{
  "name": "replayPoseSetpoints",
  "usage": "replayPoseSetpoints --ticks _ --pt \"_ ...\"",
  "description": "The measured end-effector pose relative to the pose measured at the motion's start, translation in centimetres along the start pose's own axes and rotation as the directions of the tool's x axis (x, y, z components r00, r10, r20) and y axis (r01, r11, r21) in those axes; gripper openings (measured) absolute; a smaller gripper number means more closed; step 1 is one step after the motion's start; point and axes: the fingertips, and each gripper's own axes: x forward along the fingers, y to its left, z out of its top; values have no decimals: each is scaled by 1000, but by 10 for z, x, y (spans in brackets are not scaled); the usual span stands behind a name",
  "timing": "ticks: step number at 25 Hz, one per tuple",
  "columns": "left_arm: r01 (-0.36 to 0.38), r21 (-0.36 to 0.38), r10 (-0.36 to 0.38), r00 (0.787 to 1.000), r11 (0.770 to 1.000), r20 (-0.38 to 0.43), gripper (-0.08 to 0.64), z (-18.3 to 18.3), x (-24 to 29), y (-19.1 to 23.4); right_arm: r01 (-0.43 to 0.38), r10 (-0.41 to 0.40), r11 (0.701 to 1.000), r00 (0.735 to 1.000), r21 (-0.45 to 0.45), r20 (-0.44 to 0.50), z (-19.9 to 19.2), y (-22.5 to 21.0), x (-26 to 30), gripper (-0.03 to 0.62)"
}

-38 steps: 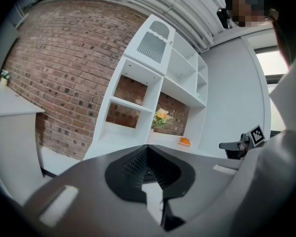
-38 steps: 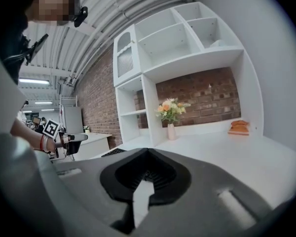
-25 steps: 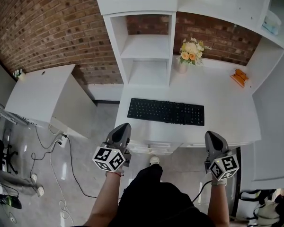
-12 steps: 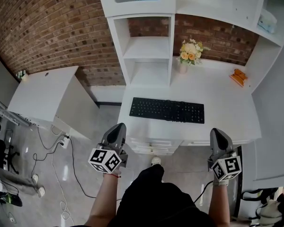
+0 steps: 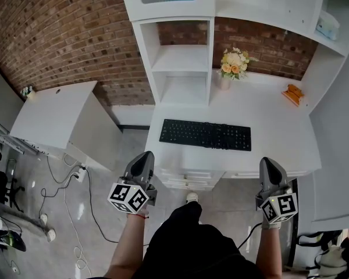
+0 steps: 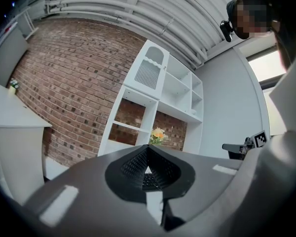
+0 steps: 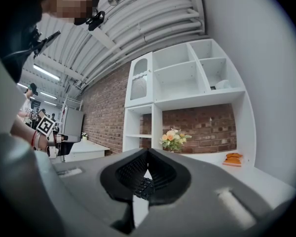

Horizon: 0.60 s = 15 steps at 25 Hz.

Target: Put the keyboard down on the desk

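Note:
A black keyboard point(image 5: 205, 135) lies flat on the white desk point(image 5: 279, 138), near its front edge. Both grippers hang in front of the desk, apart from the keyboard. My left gripper point(image 5: 143, 158) is at the desk's left front corner, jaws shut with nothing in them. My right gripper point(image 5: 269, 166) is at the right front edge, also shut and empty. In the left gripper view the left gripper point(image 6: 148, 154) shows only a sliver of keyboard point(image 6: 149, 179) through its closed jaws. The right gripper point(image 7: 148, 158) likewise frames a bit of keyboard point(image 7: 144, 185).
A vase of flowers point(image 5: 234, 64) stands at the back of the desk, an orange object point(image 5: 294, 94) at its right. White shelves point(image 5: 180, 68) rise behind. A white cabinet point(image 5: 58, 118) stands to the left, with cables point(image 5: 75, 214) on the floor. A brick wall is behind.
Both grippers drifted slightly downward and outward in the head view a second ago, then held still. The keyboard has not moved.

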Motion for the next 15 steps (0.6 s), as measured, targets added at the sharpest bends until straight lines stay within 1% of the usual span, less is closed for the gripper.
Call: replayPoseSetpoints --ticks 6,15 --pt "-22 -5 22 1000 1000 -4 3 -1 -1 8 12 -12 1000 1000 16 -12 -5 -2 1 2" --pt "-17 -18 17 1000 1000 -14 3 -9 15 11 22 -20 999 999 43 -37 -18 -11 14 2"
